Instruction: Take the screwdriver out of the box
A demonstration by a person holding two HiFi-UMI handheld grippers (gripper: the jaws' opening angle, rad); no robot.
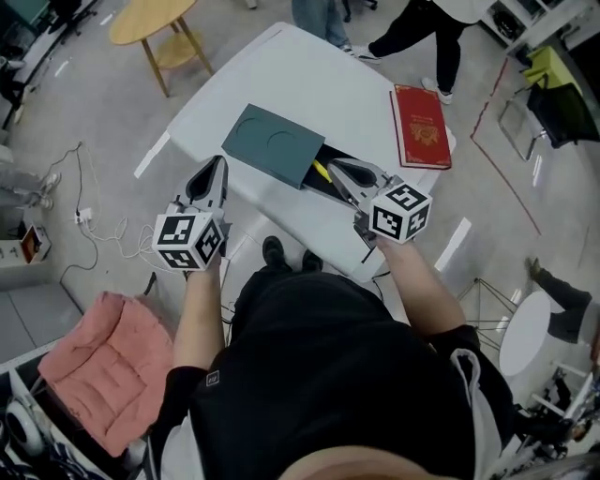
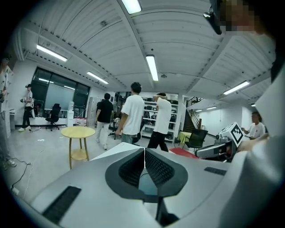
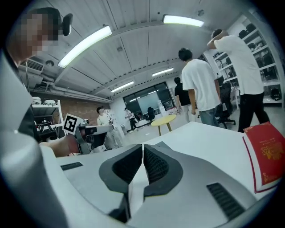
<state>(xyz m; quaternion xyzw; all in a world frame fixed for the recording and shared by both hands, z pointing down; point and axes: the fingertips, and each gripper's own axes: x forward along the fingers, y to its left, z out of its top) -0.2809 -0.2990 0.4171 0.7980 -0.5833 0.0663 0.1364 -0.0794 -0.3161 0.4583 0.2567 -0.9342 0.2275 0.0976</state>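
Observation:
A dark teal box (image 1: pixel 275 142) lies on the white table (image 1: pixel 347 98), its lid slid off toward the far left. In the black open part at its right end lies a yellow-handled screwdriver (image 1: pixel 322 172). My right gripper (image 1: pixel 336 167) is shut and empty, its tips just beside that open end. Shut too, my left gripper (image 1: pixel 221 161) hovers at the table's near left edge, left of the box. Neither gripper view shows the box; in each the jaws meet with nothing between them, the left gripper (image 2: pixel 144 149) and the right gripper (image 3: pixel 143 146).
A red book (image 1: pixel 422 127) lies at the table's right edge, also visible as the red book (image 3: pixel 267 156). A round yellow side table (image 1: pixel 150 19) stands beyond the table on the left. Several people stand around. A pink cushion (image 1: pixel 103 366) lies on the floor, with cables nearby.

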